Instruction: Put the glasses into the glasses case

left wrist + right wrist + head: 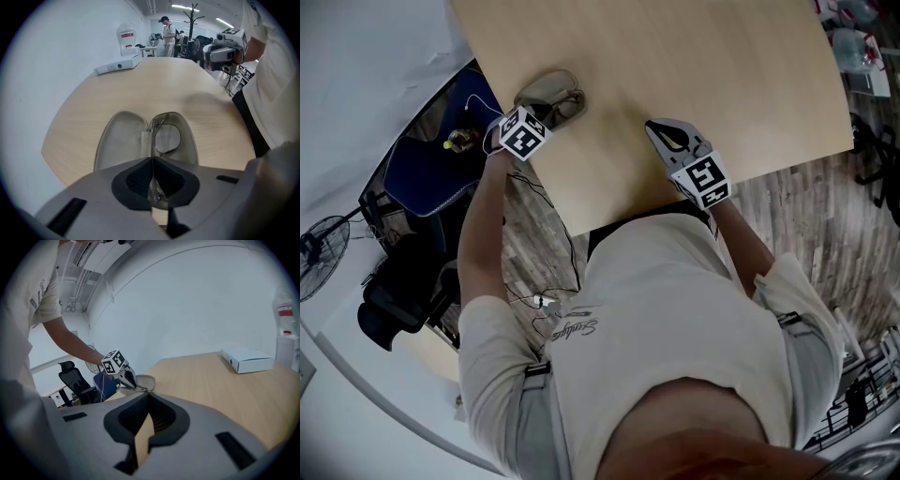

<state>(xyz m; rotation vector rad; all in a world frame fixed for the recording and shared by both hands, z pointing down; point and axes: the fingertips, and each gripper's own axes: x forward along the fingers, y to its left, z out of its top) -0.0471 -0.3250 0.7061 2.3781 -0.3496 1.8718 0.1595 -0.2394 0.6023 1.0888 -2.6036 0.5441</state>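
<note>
An open grey glasses case (120,140) lies near the table's left edge, also seen in the head view as the case (555,87). Thin-framed glasses (167,139) hang upright over the case's right half. My left gripper (153,160) is shut on one temple of the glasses; whether the frame touches the case I cannot tell. In the head view the left gripper (547,113) sits at the case. My right gripper (667,133) hovers to the right over bare table, well apart from the case, shut with nothing in it. The right gripper view shows the left gripper (131,380) at the case (146,379).
A white flat box (117,65) lies at the far side of the wooden table (694,66). Left of the table stand a blue bag (431,173), a black office chair (394,300) and a fan (321,246). A person (167,35) stands far behind.
</note>
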